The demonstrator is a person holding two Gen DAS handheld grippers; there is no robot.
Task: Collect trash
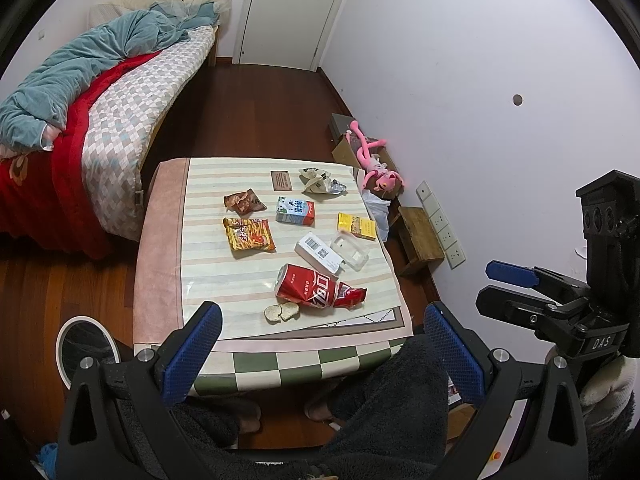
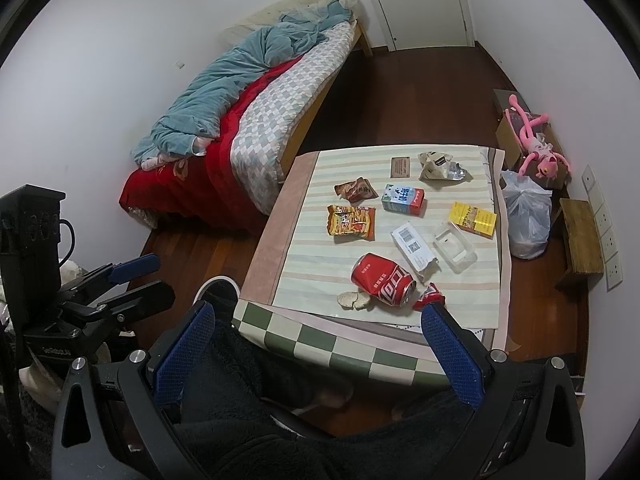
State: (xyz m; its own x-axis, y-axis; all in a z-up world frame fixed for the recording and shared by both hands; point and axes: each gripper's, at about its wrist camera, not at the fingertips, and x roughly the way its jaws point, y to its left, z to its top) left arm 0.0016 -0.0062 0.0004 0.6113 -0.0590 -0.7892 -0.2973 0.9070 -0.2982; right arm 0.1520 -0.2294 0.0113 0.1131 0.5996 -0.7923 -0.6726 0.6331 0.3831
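Observation:
Trash lies spread over a striped table [image 1: 160, 240]: a crushed red cola can [image 1: 308, 286] [image 2: 382, 278], biscuit pieces [image 1: 282, 312], a yellow snack bag [image 1: 250, 234], a brown wrapper [image 1: 244, 202], a milk carton [image 1: 295, 211], a white box [image 1: 318, 252], a clear plastic tray [image 1: 350, 248], a yellow pack [image 1: 356, 226] and crumpled paper [image 1: 320, 180]. My left gripper [image 1: 323, 310] hovers open over the table's near edge, holding nothing. My right gripper [image 2: 318, 312] is also open and empty, beside it to the right. A white bin with a black liner [image 1: 86, 344] [image 2: 218, 288] stands on the floor left of the table.
A bed [image 1: 100, 120] with red and teal bedding runs along the left. A pink plush toy [image 1: 376, 164] on a cardboard box, a white plastic bag [image 2: 526, 216] and a wooden stool [image 1: 420, 236] sit by the right wall. The person's dark fleece-covered legs [image 1: 384, 400] are below the grippers.

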